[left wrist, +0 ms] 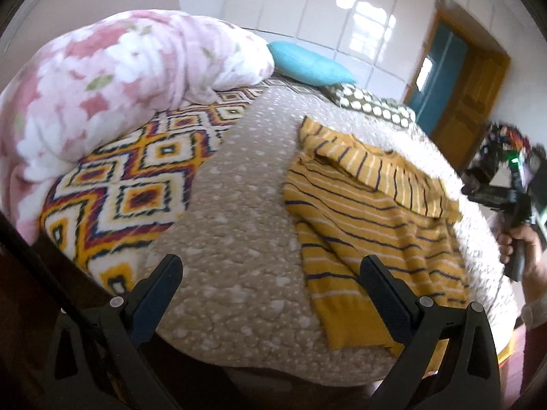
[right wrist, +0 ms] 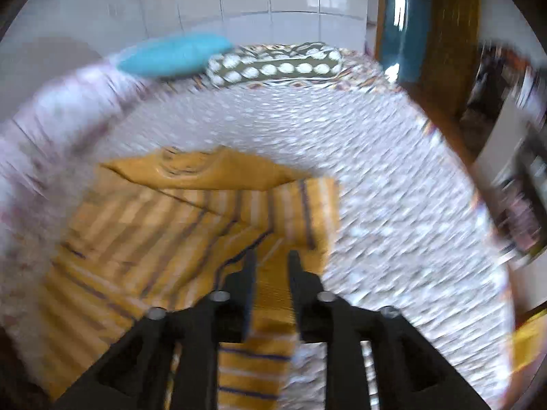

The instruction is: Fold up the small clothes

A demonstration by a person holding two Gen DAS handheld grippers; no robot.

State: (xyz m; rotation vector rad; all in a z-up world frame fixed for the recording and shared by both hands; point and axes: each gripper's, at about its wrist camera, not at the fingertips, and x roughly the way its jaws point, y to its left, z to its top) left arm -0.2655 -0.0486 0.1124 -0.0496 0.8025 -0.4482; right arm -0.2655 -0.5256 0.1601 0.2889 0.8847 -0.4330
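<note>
Bedspread (left wrist: 239, 225) carries striped sweater (left wrist: 369, 212), pillows against tiled wall (left wrist: 307, 3).

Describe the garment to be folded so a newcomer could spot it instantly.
Start at the bed with its beige speckled cover. The sweater lies on the right half, one sleeve folded across it. It is the only mustard-yellow piece with thin dark and white stripes.

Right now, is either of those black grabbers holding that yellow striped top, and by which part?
Nothing is held. The left gripper hangs wide open above the bed cover. The right gripper has a narrow gap, with the yellow striped top lying loose beneath.
</note>
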